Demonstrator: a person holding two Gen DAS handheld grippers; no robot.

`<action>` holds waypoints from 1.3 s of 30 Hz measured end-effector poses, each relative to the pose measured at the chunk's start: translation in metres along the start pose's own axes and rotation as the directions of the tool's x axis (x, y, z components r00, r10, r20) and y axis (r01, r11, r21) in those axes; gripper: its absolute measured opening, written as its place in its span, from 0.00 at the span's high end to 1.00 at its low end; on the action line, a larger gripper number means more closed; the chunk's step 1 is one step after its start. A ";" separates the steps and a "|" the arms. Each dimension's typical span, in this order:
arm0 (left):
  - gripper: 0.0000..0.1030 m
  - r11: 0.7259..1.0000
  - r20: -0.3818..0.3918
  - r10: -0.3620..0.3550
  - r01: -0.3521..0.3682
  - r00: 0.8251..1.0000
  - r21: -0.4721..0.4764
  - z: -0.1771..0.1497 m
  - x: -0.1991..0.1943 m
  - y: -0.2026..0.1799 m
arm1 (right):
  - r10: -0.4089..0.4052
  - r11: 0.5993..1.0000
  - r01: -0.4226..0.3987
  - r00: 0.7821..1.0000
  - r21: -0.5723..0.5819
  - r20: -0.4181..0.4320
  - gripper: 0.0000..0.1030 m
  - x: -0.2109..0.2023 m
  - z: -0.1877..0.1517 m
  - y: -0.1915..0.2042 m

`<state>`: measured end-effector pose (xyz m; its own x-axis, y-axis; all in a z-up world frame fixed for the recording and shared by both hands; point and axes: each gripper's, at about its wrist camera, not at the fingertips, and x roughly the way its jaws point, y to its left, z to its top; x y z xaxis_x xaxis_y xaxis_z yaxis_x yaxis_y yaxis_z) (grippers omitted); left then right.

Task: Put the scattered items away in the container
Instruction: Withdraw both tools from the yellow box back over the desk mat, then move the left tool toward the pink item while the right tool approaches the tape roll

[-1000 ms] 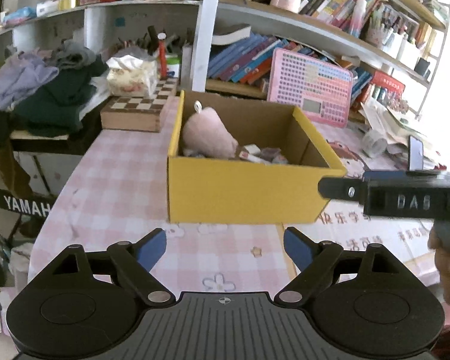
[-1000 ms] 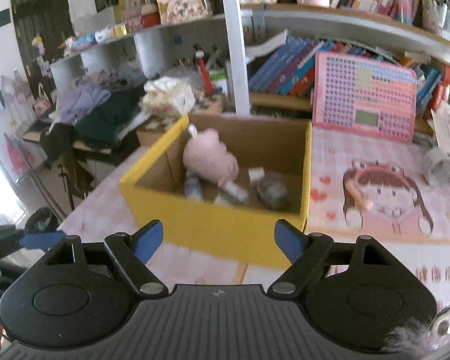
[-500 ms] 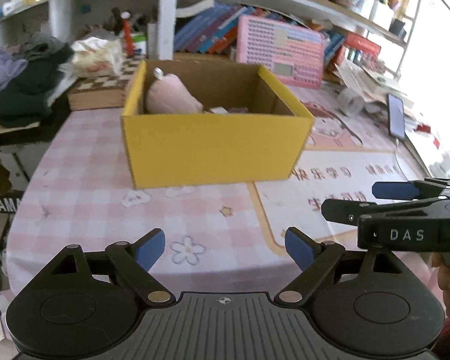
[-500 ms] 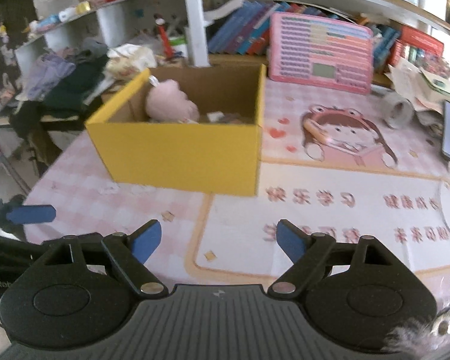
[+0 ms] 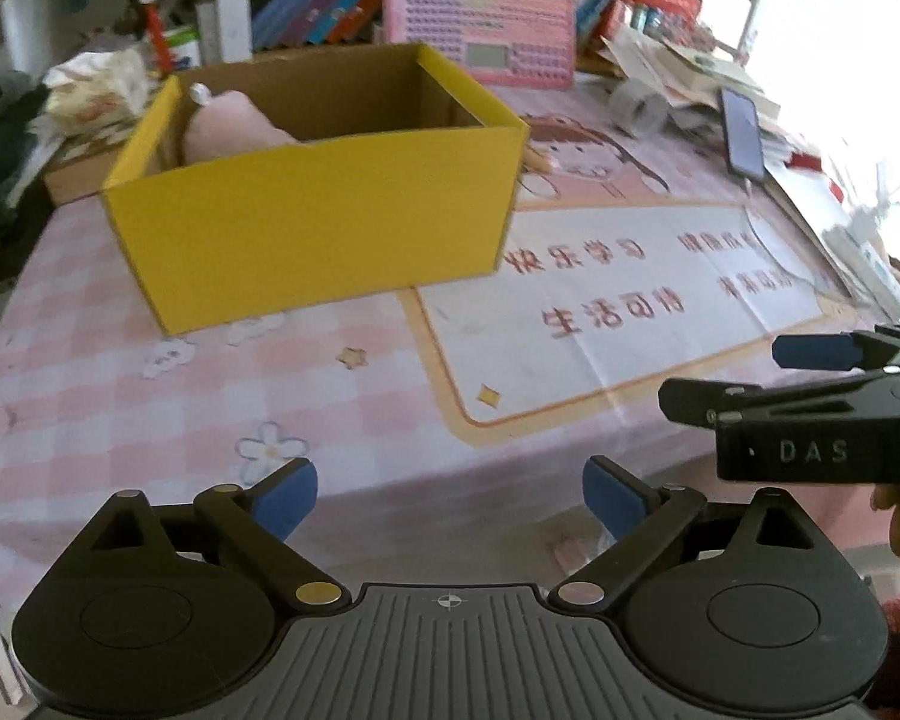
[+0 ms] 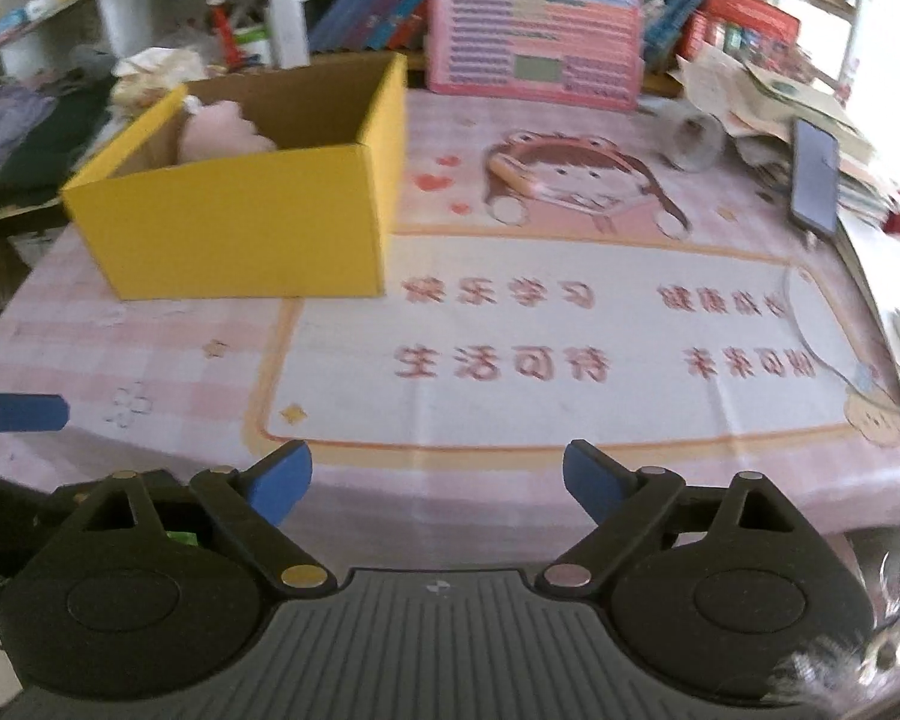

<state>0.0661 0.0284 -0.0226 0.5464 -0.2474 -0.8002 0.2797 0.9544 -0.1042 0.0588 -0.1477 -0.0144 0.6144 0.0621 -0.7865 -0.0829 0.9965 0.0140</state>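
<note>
One yellow box [image 5: 324, 222] sits on your pink checked tablecloth [image 5: 120, 372], a pink plush toy [image 5: 228, 129] inside (other contents hidden). Your left gripper [image 5: 450, 495] and right gripper [image 6: 437, 474] both gape wide, empty, near the table's edge.

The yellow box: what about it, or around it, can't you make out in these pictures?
- Yellow box floor: in both views its front wall hides everything under the pink plush.
- Mat lettering: motion-blurred in the right view.
- Right tongs: cut off by the left view's edge.
</note>
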 end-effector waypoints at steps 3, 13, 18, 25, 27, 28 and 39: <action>0.06 1.000 -0.018 -0.024 0.024 1.000 0.020 0.002 0.005 -0.008 | -0.023 0.999 0.024 1.000 0.022 -0.017 0.09 0.002 -0.001 -0.010; 0.03 0.993 -0.048 -0.095 0.098 0.994 0.069 0.014 0.020 -0.041 | -0.052 0.998 0.053 0.999 0.043 -0.015 0.07 0.002 0.001 -0.037; 0.03 0.989 -0.058 -0.111 0.116 0.992 0.096 0.024 0.029 -0.060 | -0.069 0.995 0.070 0.997 0.070 -0.017 0.07 0.003 0.004 -0.058; 0.03 0.979 -0.062 -0.135 0.143 0.989 0.145 0.041 0.045 -0.089 | -0.085 0.992 0.086 0.996 0.089 -0.014 0.07 0.010 0.013 -0.087; 0.03 0.975 -0.062 -0.145 0.153 0.988 0.159 0.047 0.050 -0.098 | -0.091 0.991 0.092 0.996 0.093 -0.014 0.07 0.012 0.016 -0.096; 0.03 0.974 -0.062 -0.148 0.157 0.987 0.165 0.050 0.053 -0.102 | -0.092 0.991 0.093 0.996 0.095 -0.015 0.07 0.014 0.019 -0.100; 0.03 0.967 0.006 -0.133 0.129 0.991 0.220 0.116 0.093 -0.145 | -0.112 0.989 0.103 0.990 0.103 0.082 0.07 0.030 0.071 -0.160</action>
<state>0.1678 -0.1523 -0.0138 0.5089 -0.3732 -0.7757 0.5143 0.8544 -0.0737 0.1465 -0.3018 0.0038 0.6824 -0.0450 -0.7296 0.0624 0.9980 -0.0032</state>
